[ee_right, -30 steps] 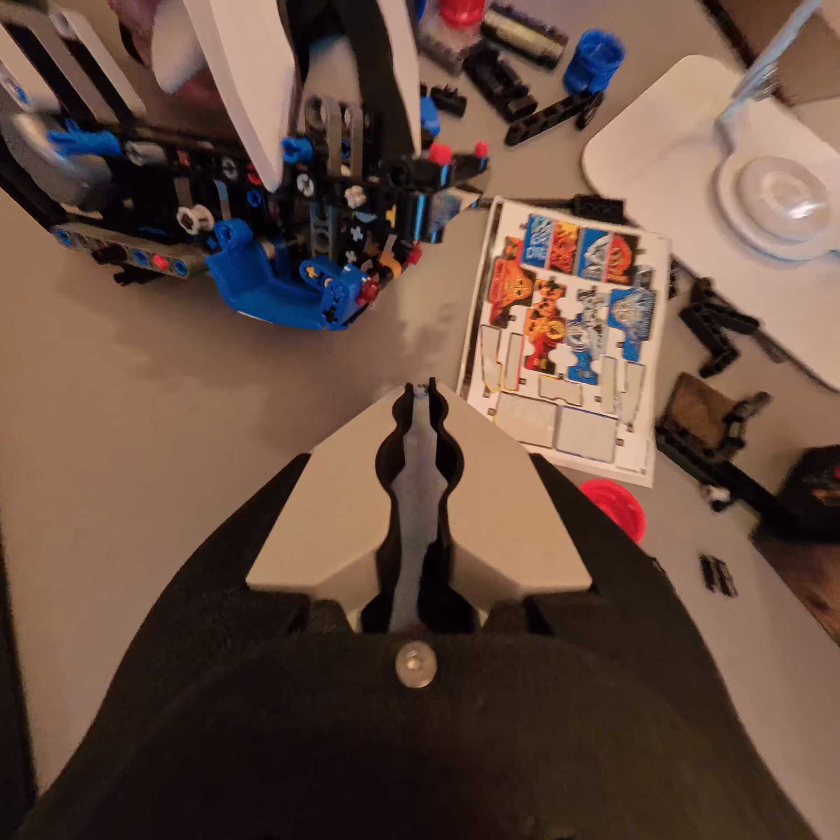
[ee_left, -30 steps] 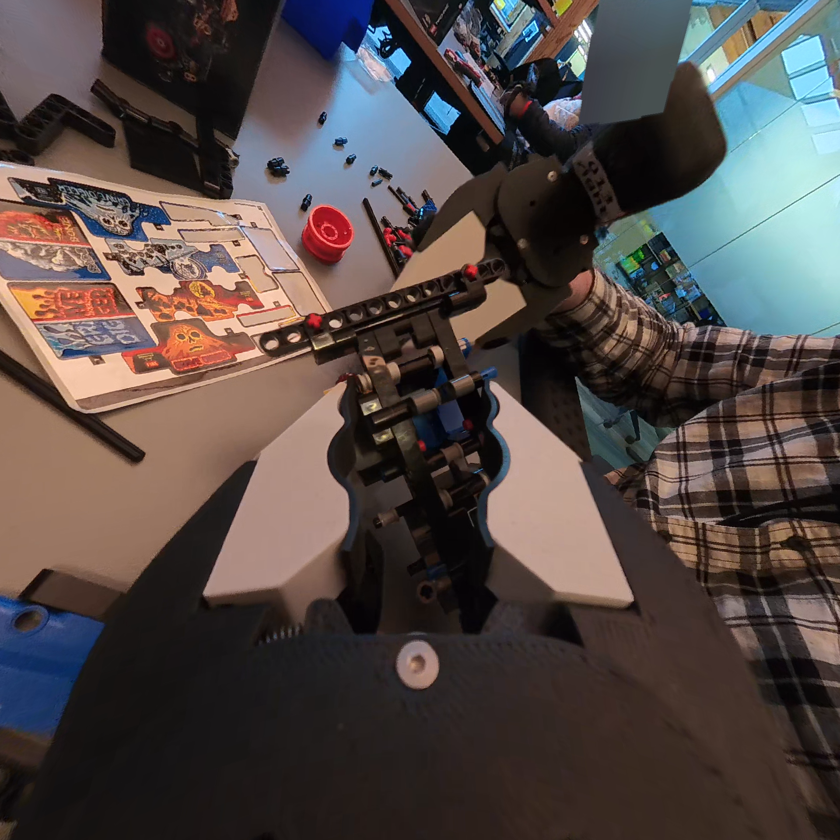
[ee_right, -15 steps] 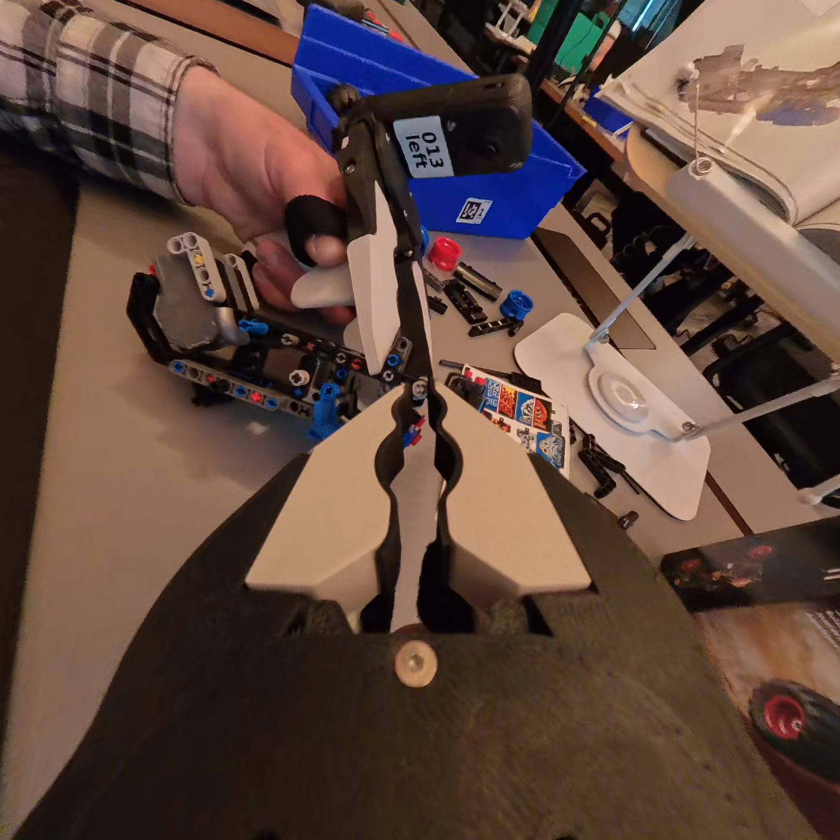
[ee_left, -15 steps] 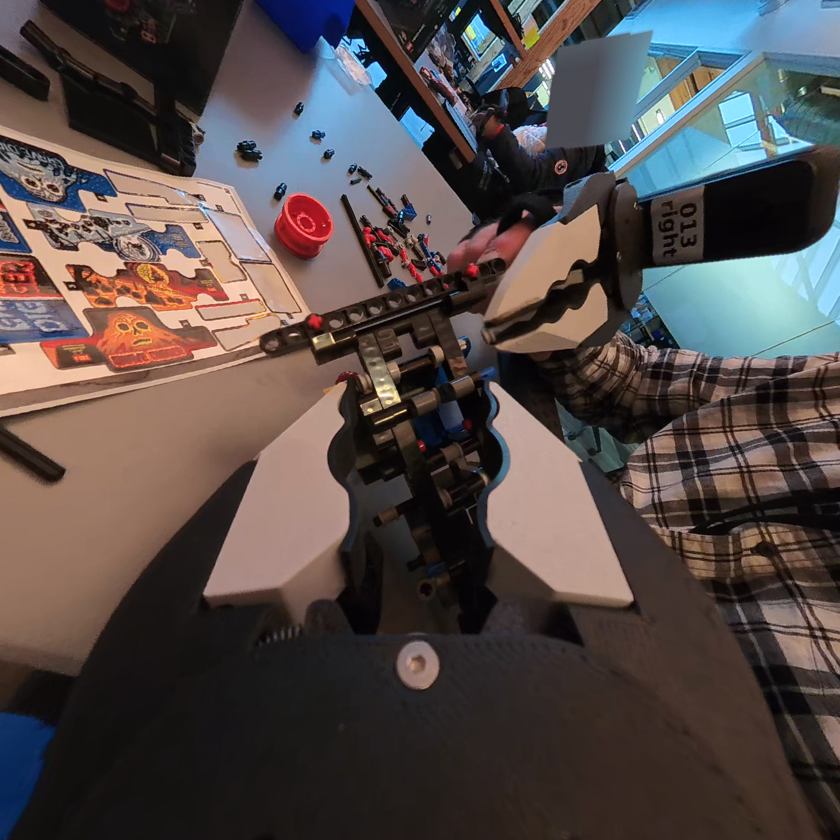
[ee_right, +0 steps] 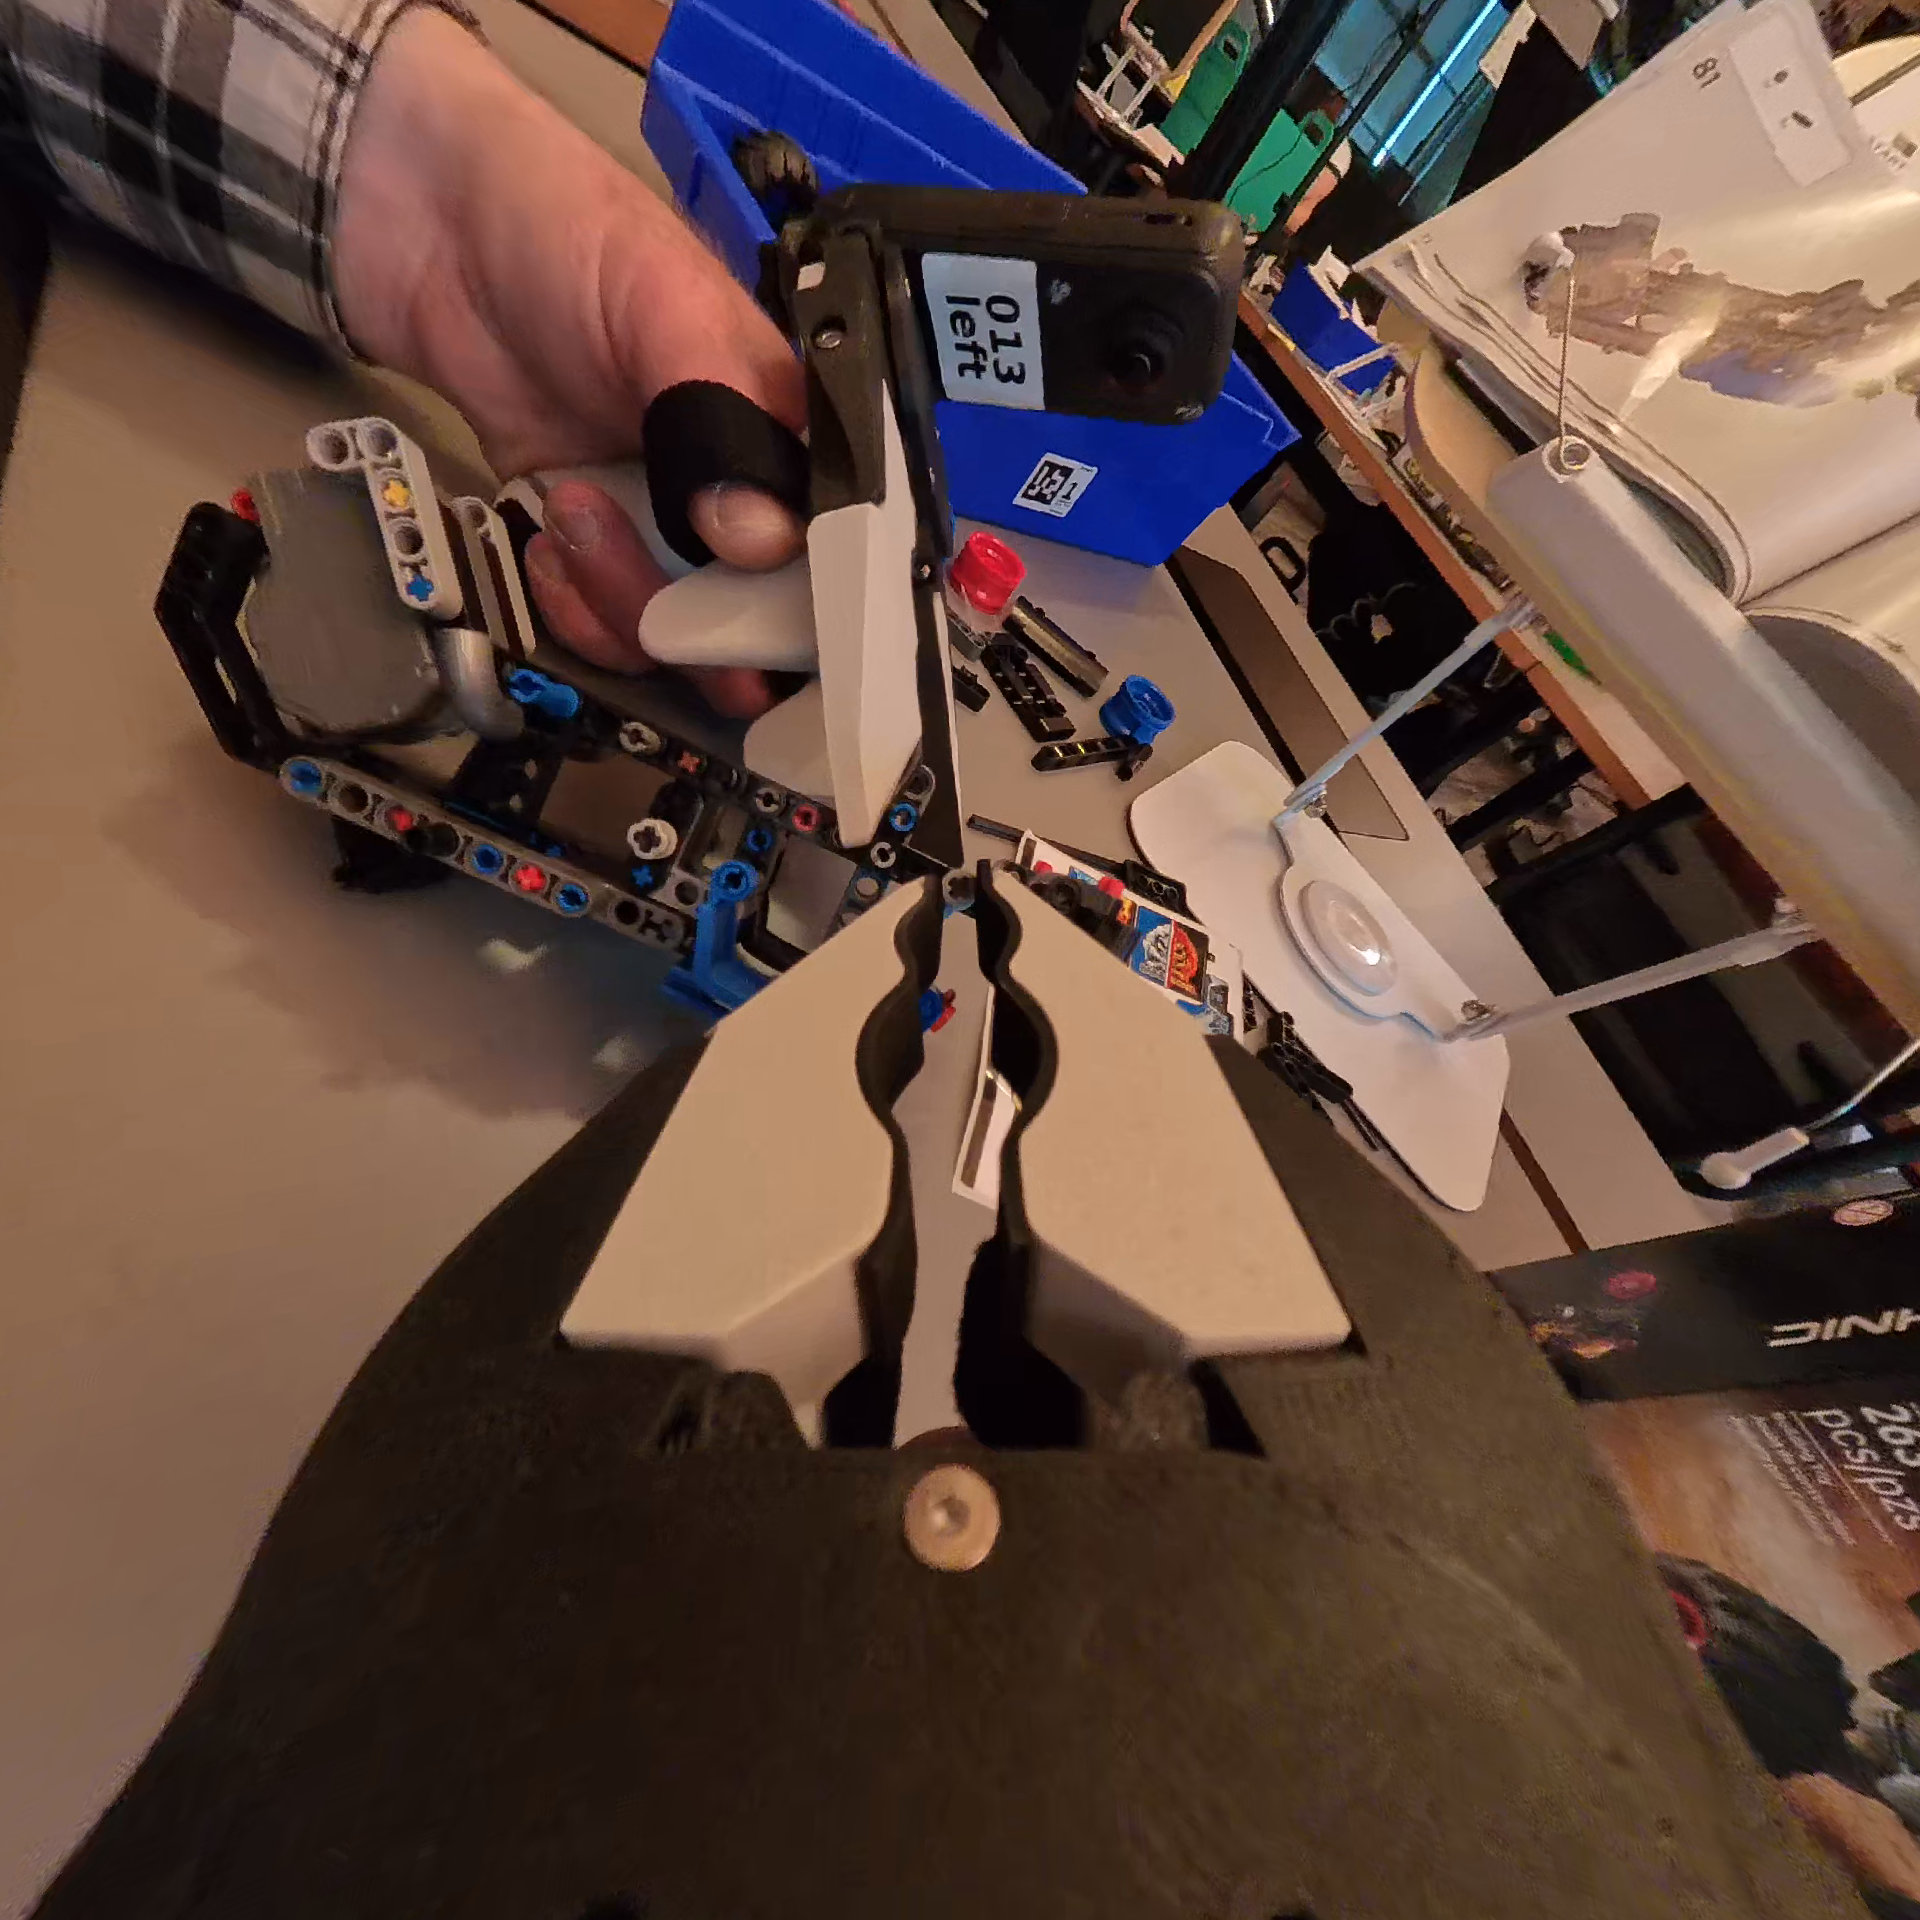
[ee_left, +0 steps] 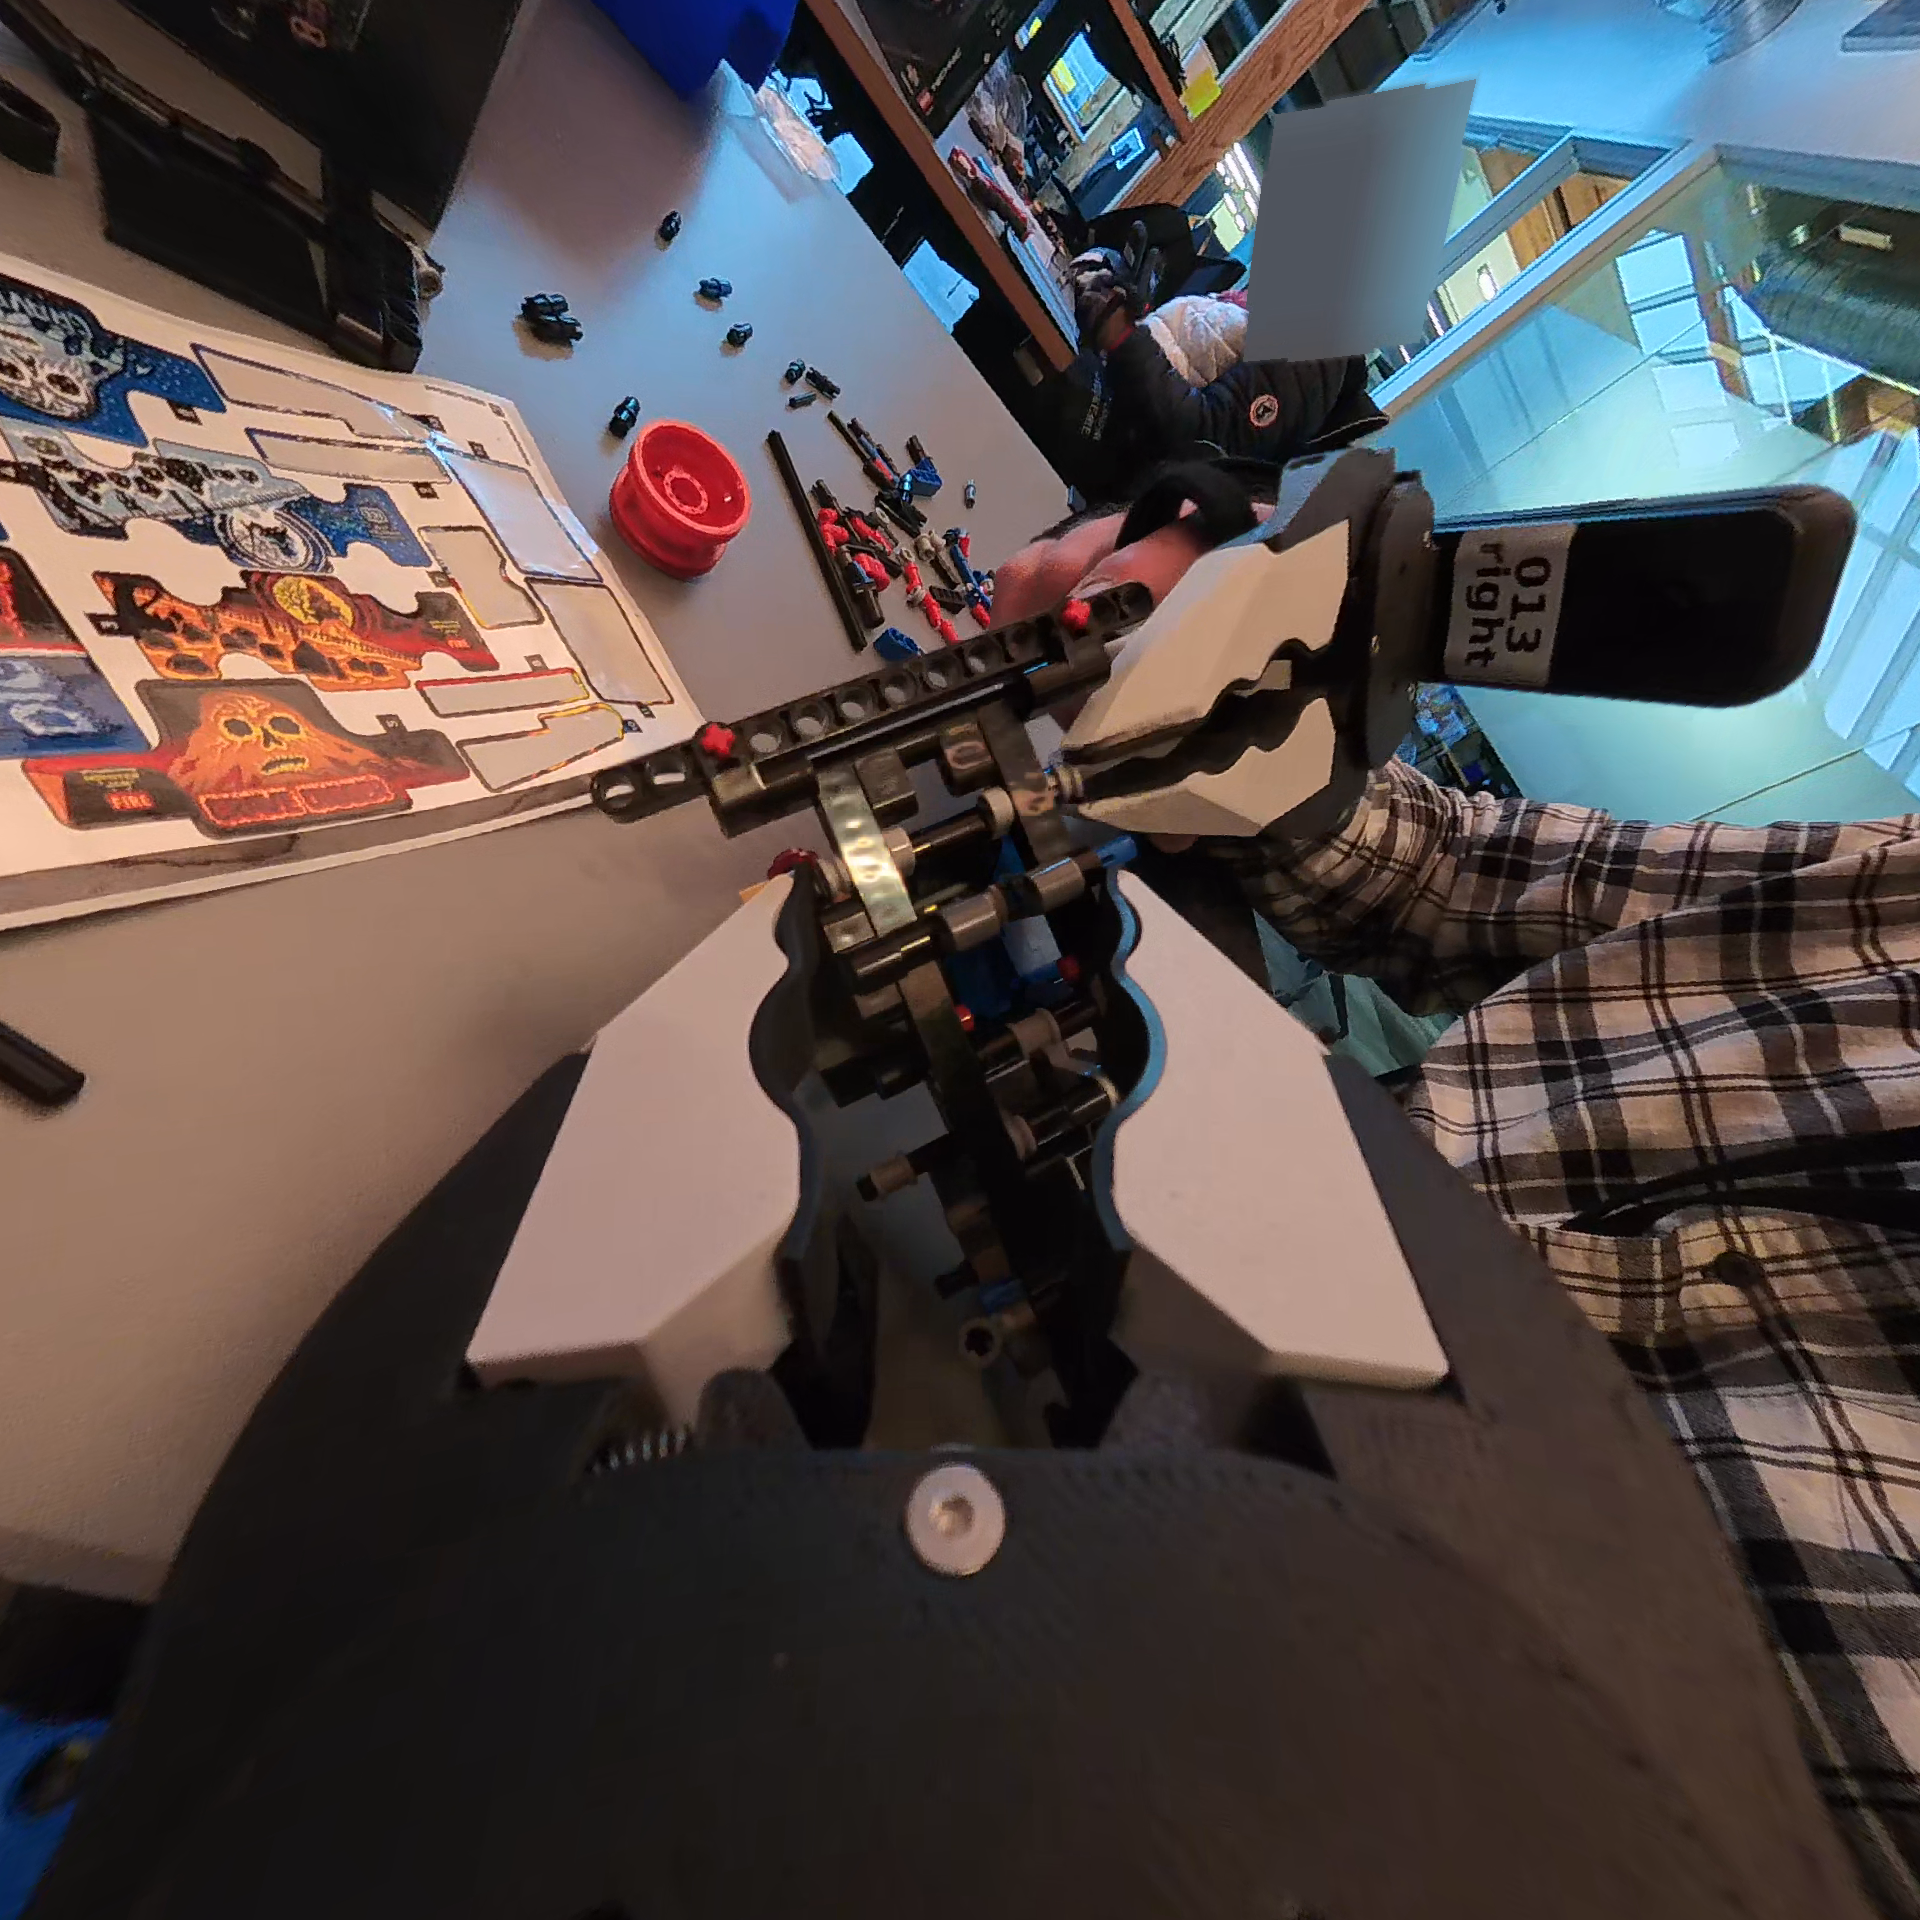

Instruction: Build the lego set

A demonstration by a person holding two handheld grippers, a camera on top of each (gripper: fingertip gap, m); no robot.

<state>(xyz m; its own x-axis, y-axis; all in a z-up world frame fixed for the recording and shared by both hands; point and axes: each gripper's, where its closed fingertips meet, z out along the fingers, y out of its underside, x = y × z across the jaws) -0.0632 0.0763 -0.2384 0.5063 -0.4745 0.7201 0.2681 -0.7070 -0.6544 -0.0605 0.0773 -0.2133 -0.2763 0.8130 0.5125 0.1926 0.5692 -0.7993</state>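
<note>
Lego chassis point(ee_left: 940, 914), black beams with red and blue pins, sits clamped between the left gripper point(ee_left: 951, 935) fingers point(ee_left: 665, 1174), which stand about half apart around it; right gripper point(ee_left: 1081, 758) at 2 o'clock of it, fingers point(ee_left: 1195, 644) nearly together, tips pinching a small pin at the chassis end; in the right wrist view the chassis point(ee_right: 499, 790) rests on the grey bench point(ee_right: 208, 1039); sticker sheet point(ee_left: 260, 592) at 10 o'clock, red wheel hub point(ee_left: 681, 499) and loose pins point(ee_left: 894, 540) at 12 o'clock; blue bin point(ee_right: 852, 135) and white lamp base point(ee_right: 1340, 966) beyond; glass walls and shelves behind.
</note>
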